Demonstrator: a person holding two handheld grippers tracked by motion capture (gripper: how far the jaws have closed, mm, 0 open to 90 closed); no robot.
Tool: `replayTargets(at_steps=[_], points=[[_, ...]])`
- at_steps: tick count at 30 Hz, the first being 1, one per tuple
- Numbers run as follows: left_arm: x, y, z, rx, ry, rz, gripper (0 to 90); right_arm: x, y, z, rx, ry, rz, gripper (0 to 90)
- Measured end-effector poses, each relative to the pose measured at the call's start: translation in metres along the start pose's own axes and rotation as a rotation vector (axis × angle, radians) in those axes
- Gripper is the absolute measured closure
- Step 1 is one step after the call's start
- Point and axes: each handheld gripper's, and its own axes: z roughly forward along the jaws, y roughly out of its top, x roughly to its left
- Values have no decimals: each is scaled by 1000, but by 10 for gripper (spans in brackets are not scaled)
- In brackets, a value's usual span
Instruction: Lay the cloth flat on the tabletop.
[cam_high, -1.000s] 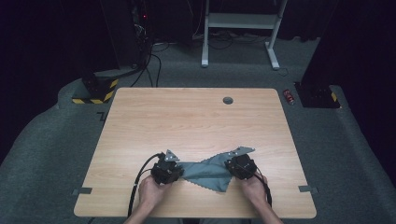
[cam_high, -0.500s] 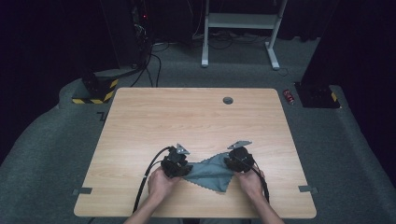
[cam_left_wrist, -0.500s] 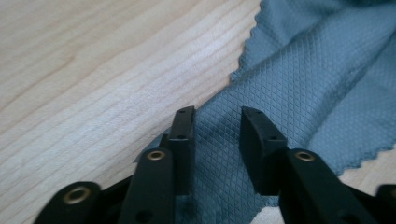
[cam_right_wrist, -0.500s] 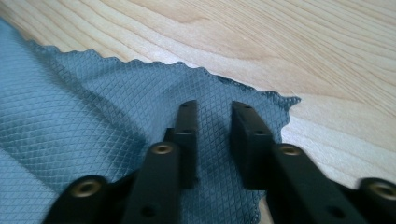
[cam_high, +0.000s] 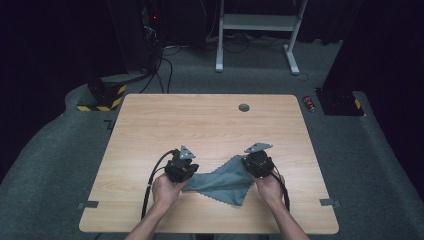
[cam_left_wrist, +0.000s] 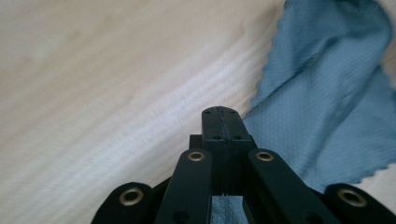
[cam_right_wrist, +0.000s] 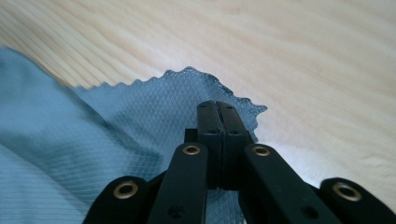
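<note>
A grey-blue cloth (cam_high: 220, 182) with a zigzag edge lies near the front of the wooden table (cam_high: 200, 120), stretched between my two grippers. My left gripper (cam_high: 185, 172) holds its left end, and my right gripper (cam_high: 256, 166) holds its right corner. In the left gripper view the jaws (cam_left_wrist: 220, 114) stand pressed together, having just been closing, with the cloth (cam_left_wrist: 322, 116) running under and between them. In the right gripper view the jaws (cam_right_wrist: 216, 108) have likewise just closed over a cloth (cam_right_wrist: 140, 112) corner. Both pinched ends sit raised off the wood.
A round cable hole (cam_high: 244, 107) sits near the table's far edge. Tape strips (cam_high: 88, 204) mark the floor at both front corners. On the carpet behind are a white desk frame (cam_high: 255, 30), a yellow-black striped block (cam_high: 102, 100) and a small red object (cam_high: 310, 103).
Both grippers rose and moved slightly away from the front edge. The cloth's flat far-right corner has been gathered up, and both cloth ends now hang lifted from the jaws.
</note>
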Motion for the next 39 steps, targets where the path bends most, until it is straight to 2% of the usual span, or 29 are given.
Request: replayTargets(at_steps=[3, 5, 7, 8, 11, 13, 15, 17, 19, 22, 23, 26, 27, 31, 33, 35, 36, 37, 39], points=[[-6, -6, -10, -14, -16, 23, 900, 3, 0, -8, -32, -2, -11, 897], [-10, -16, -10, 6, -40, 31, 900, 5, -5, -8, -31, 0, -16, 896], [-14, -27, -6, 18, -57, 23, 900, 6, -12, -7, -17, 6, -10, 896], [-15, -31, -3, 28, -56, 25, 900, 6, -16, -5, -8, 9, -4, 895], [-13, -40, 5, 51, -57, -23, 766, 4, -27, 0, 22, 11, 6, 895], [-12, -42, 9, 53, -42, -53, 691, 3, -32, 2, 35, 11, 12, 896], [-11, -42, 13, 68, -34, -54, 668, 2, -35, 3, 40, 8, 20, 895], [-12, -43, 18, 92, -38, -61, 671, 1, -36, 3, 38, 8, 26, 895], [-14, -44, 22, 113, -43, -52, 711, 1, -36, 2, 36, 7, 26, 895], [-14, -47, 21, 116, -49, -30, 864, 1, -37, 2, 38, -3, 22, 896], [-16, -47, 21, 115, -51, -28, 885, 0, -37, 4, 45, -4, 24, 896], [-20, -50, 15, 101, -44, 11, 897, -3, -41, 7, 51, -3, 42, 896], [-22, -51, 11, 86, -48, 7, 897, -4, -42, 7, 49, -3, 42, 897], [-31, -55, -8, 32, -56, 36, 896, -3, -45, 7, 51, 1, 48, 896], [-36, -59, -10, 44, -69, 34, 892, -2, -45, 10, 67, 10, 49, 890], [-42, -65, -7, 71, -64, 55, 888, 0, -43, 11, 82, 19, 44, 851], [-43, -68, -5, 84, -65, 63, 885, 2, -41, 10, 69, 23, 42, 810], [-45, -71, -3, 90, -72, 53, 882, 3, -39, 8, 51, 30, 40, 774], [-46, -74, -1, 84, -70, 58, 867, 9, -31, 4, 20, 57, 20, 723]])
